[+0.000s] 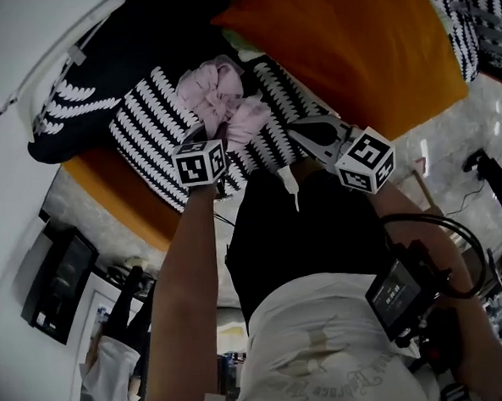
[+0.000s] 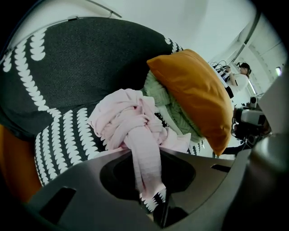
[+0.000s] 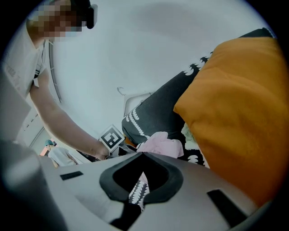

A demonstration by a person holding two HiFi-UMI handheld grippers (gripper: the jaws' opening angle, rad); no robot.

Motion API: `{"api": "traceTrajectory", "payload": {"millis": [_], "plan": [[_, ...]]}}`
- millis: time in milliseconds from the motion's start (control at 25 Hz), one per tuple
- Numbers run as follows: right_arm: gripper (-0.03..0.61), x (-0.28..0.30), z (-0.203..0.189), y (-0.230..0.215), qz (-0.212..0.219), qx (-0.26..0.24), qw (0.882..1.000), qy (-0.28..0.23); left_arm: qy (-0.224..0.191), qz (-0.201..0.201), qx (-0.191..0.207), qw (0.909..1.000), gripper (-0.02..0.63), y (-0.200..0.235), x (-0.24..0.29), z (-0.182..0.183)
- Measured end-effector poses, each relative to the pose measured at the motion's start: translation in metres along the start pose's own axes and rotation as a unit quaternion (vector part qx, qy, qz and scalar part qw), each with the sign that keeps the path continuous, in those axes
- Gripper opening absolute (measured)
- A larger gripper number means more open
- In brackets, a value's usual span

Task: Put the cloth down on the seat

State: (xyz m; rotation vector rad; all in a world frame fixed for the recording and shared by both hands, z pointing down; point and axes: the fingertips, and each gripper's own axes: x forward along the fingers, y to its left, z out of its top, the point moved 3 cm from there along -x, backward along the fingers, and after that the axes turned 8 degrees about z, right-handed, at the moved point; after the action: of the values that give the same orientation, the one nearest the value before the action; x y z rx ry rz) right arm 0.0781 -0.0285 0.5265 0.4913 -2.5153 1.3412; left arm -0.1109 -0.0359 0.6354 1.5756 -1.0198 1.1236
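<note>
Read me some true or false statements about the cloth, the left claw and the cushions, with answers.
1. The left claw is shut on a strip of the pink cloth. True.
2. The cloth is blue. False: it is pink.
3. An orange cushion is close to the cloth. True.
4. The seat beneath the cloth is plain white. False: it is black with a white pattern.

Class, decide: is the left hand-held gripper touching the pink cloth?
Touching. In the left gripper view the left hand-held gripper pinches a strand of the pink cloth between its jaws.
</note>
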Motion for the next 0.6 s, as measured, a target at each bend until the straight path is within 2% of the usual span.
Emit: {"api": "traceTrajectory", "payload": {"millis": [600], "plan": [[0.015, -0.007, -0.026, -0.022, 0.003, 0.033, 0.999, -0.017, -0.023, 0.019, -0.001, 0.9995, 0.106, 0.015, 0.043, 0.025]]}}
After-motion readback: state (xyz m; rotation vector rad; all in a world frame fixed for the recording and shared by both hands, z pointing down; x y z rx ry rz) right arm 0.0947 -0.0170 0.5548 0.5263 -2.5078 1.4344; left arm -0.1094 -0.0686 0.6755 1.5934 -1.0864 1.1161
